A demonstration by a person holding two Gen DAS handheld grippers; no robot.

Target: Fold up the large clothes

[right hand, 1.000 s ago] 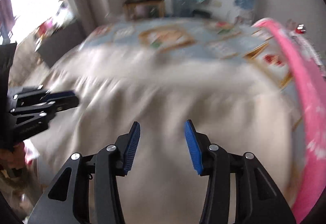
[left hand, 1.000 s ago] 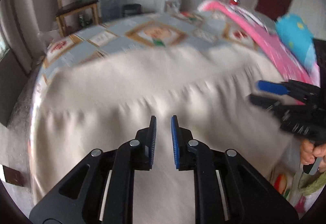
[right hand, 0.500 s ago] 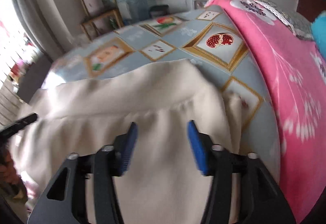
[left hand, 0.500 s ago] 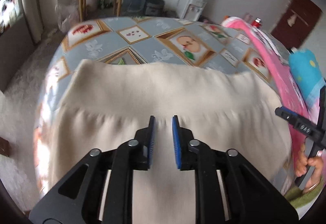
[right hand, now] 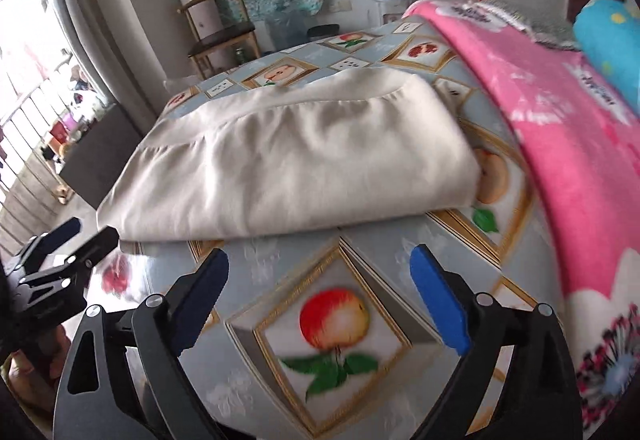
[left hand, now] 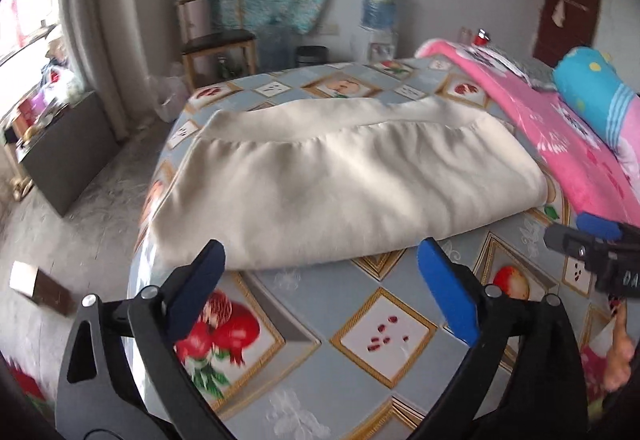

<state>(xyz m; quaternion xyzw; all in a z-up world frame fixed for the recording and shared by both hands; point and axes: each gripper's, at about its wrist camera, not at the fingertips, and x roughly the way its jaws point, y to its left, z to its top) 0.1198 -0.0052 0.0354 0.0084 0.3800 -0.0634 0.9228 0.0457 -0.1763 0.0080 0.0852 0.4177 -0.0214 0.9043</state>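
Note:
A cream garment lies folded over on the bed's fruit-patterned sheet, its gathered seam running across the far side. In the right wrist view the same cream garment fills the middle. My left gripper hovers just short of the fold's near edge, jaws opening wide, nothing between them. My right gripper is also back from the fold, jaws opening, empty. Each gripper shows in the other's view: the right gripper at the right edge, the left gripper at the lower left.
A pink blanket and a blue roll lie along the bed's right side. Beyond the bed stand a wooden chair, a water dispenser and a dark cabinet at the left by the window.
Both grippers pulled back off the cream garment toward the near edge of the bed and opened wide. The garment now lies folded ahead of them.

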